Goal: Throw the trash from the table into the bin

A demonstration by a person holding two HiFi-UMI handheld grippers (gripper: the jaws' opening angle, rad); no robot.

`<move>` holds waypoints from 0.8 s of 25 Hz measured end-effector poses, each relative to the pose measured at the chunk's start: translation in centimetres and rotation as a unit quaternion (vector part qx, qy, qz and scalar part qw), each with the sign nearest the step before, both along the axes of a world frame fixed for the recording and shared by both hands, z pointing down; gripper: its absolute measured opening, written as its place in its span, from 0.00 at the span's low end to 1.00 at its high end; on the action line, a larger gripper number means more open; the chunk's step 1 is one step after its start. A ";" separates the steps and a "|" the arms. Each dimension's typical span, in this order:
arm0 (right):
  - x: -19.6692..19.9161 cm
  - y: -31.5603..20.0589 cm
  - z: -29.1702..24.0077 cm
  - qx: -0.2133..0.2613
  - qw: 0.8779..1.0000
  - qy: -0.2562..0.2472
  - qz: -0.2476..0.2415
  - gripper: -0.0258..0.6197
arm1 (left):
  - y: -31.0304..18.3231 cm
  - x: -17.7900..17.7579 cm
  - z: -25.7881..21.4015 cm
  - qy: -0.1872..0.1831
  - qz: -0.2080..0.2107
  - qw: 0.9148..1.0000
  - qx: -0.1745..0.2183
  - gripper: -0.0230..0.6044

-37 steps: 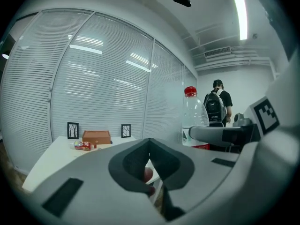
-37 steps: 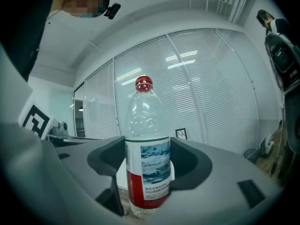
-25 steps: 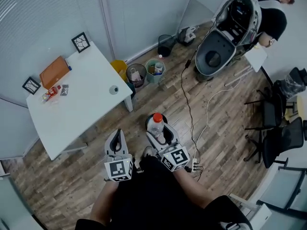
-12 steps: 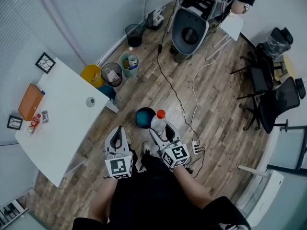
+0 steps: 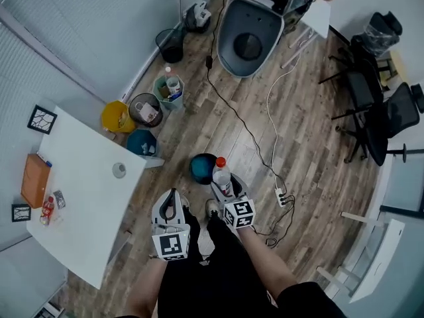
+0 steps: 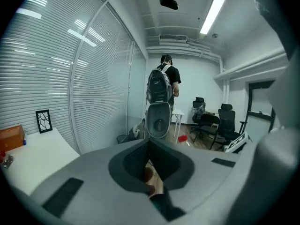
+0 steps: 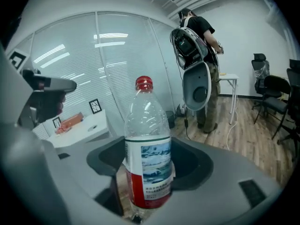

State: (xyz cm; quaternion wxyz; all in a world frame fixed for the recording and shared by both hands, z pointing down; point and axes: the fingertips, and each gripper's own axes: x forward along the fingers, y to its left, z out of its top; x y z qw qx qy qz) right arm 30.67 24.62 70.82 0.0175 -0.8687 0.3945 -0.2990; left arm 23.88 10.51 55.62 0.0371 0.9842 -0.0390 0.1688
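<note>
Right hand-held gripper (image 5: 224,189) clamps an upright clear plastic bottle w/ red cap (image 5: 221,175), just beside round dark-blue bin (image 5: 199,169). Left hand-held gripper (image 5: 172,203) looks closed, empty.

- Bottle (image 7: 147,153): base hidden between the jaws of the right gripper (image 7: 140,212); fine label print too small to read.
- Blue bin (image 5: 200,168): right side covered by the bottle in the head view.
- Table (image 5: 86,211): small items (image 5: 52,204) beside the orange box (image 5: 34,180) too small to identify.
- Bins by the wall (image 5: 147,108): contents indistinct.
</note>
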 end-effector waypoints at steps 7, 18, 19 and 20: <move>1.9 -1.1 9.5 -0.049 0.998 -0.036 -0.008 0.50 | 0.1 2.3 4.3 -0.028 0.000 0.999 -0.021 0.03; 2.8 -1.8 18.8 -0.129 0.989 -0.073 -0.012 0.51 | -1.5 2.3 8.0 -0.057 -0.030 0.997 -0.045 0.03; 2.6 -1.9 19.5 -0.131 0.988 -0.078 -0.015 0.51 | -1.7 2.1 8.3 -0.062 -0.032 0.997 -0.045 0.03; 2.4 -1.9 20.1 -0.133 0.988 -0.082 -0.020 0.51 | -1.8 1.9 8.6 -0.066 -0.035 0.996 -0.045 0.03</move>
